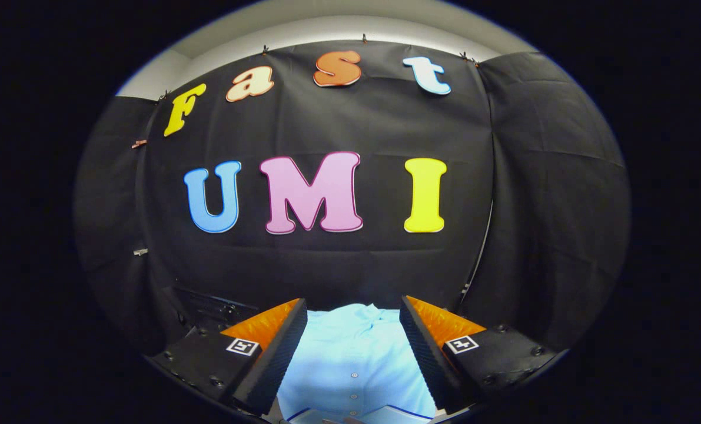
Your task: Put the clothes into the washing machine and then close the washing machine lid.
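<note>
So the tool [353, 321] is a chunky two-finger thing, mostly matte black. Each finger is a wedge shape: the inner faces are black with a fine ribbed grip texture, and the top faces are a translucent-looking orange with a faceted pattern. The left finger [279, 347] sits around 7 o'clock and the right finger [427, 347] around 5 o'clock. Behind the orange on each one there's a small square black-and-white marker tag stuck on the black body, the left tag [243, 346] and the right tag [462, 344]. A few dark round screw heads dot the black bases near the outer corners. The fingers stand well apart.
</note>
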{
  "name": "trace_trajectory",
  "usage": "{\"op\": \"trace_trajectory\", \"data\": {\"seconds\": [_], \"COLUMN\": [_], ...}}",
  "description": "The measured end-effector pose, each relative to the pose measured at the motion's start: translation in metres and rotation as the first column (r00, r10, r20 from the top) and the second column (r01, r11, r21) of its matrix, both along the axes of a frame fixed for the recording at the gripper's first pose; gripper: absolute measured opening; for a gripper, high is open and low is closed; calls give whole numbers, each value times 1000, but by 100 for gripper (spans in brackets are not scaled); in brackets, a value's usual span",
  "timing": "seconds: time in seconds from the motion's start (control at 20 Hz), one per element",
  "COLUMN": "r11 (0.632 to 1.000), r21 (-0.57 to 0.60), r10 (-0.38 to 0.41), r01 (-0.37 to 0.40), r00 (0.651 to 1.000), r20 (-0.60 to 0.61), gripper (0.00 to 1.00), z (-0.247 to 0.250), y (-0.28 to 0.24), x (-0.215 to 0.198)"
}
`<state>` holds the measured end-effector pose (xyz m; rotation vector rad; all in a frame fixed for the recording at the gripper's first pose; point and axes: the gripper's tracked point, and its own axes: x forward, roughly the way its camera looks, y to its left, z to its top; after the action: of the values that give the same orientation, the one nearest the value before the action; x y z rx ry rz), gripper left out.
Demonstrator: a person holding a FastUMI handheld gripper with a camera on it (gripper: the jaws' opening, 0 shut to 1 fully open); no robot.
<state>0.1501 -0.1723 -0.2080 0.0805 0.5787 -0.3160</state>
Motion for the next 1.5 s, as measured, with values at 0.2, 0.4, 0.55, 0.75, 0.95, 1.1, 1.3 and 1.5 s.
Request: {"op": "trace_trajectory", "data": {"seconds": [0.2,0.4,0.55,0.75,0.95,1.1,1.3,1.5], "r11": [999,998,997,994,993,992,993,994], "r21": [31,52,68,92,93,103,95,94], "r10": [-15,-20,-19,-19,-26,-21,-24,-10], "r01": [18,31,39,53,66,71,74,60], "r00": [994,980,960,942,924,908,896,888], "r20": [-111,-197,-278,-336,-382,-419,-443,-461], "gripper": [99,99,99,99,99,100,99,84], "z": [-49,-88,-117,-140,-149,-158,-161,-165], "y": [-8,-13,-14,-15,-15,-13,-14,-12], "x": [-2,-1,-3,-11,-15,-18,-19,-18]}}
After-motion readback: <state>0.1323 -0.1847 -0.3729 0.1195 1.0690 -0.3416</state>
